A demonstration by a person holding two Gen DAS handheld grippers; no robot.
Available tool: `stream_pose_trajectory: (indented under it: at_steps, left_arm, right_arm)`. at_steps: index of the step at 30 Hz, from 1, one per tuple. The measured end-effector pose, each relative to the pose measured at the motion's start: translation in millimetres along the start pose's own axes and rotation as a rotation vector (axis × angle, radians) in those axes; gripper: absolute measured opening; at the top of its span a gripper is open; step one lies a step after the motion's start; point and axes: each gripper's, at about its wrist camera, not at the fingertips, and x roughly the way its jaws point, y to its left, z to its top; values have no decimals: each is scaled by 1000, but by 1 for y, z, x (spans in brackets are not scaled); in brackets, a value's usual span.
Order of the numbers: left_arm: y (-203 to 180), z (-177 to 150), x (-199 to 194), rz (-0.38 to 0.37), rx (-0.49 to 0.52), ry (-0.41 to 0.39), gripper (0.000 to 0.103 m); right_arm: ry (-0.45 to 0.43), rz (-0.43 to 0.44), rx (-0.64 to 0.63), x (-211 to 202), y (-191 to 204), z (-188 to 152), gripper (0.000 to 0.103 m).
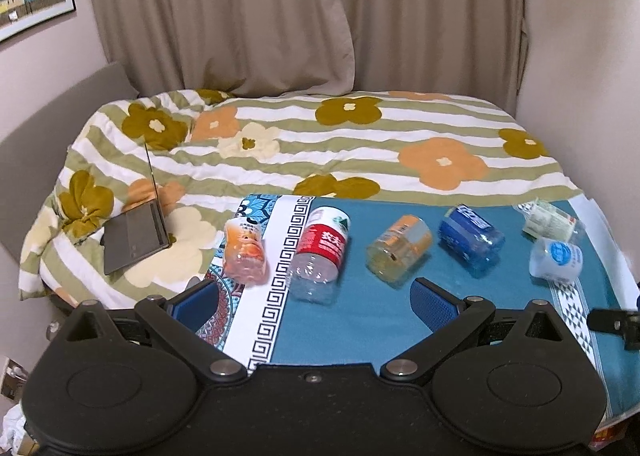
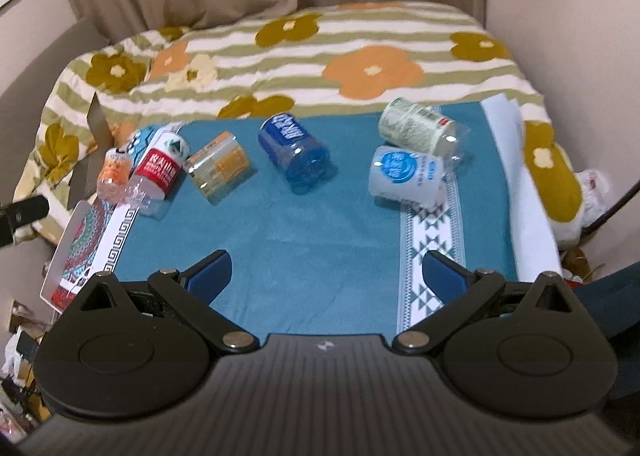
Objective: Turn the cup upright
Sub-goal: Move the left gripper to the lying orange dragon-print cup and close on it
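Note:
Several cut-bottle cups lie on their sides on a teal cloth (image 1: 360, 320) (image 2: 320, 224). From left: an orange one (image 1: 245, 252) (image 2: 114, 174), a red-label one (image 1: 322, 250) (image 2: 154, 176), a yellow-orange one (image 1: 400, 252) (image 2: 218, 166), a blue one (image 1: 472, 238) (image 2: 296, 154), a white-and-blue one (image 1: 556, 258) (image 2: 408, 176) and a pale green one (image 1: 550, 220) (image 2: 420, 130). My left gripper (image 1: 316, 302) is open and empty, near side of the red-label and yellow-orange cups. My right gripper (image 2: 328, 274) is open and empty, well short of the cups.
A floral striped quilt (image 1: 320, 144) covers the bed behind the cloth. An open laptop (image 1: 136, 236) sits on the quilt at the left. A patterned mat (image 1: 276, 296) borders the cloth's left edge. Curtains and walls close in behind and to the right.

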Motion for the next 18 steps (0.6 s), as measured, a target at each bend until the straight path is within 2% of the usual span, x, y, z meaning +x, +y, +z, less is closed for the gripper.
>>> stream_pose_trajectory:
  at_steps: [3, 9, 16, 18]
  left_arm:
    - [18, 10, 20, -11, -17, 20, 103]
    - [52, 31, 67, -40, -31, 76, 103]
    - [89, 47, 133, -75, -61, 172, 102]
    - [97, 50, 152, -80, -68, 197, 99]
  right_arm:
    - [-1, -15, -10, 10, 12, 5, 103]
    - [20, -50, 63, 35, 33, 16, 103]
    - [56, -125, 108, 70, 59, 26, 103]
    - [72, -141, 122, 81, 65, 28, 103]
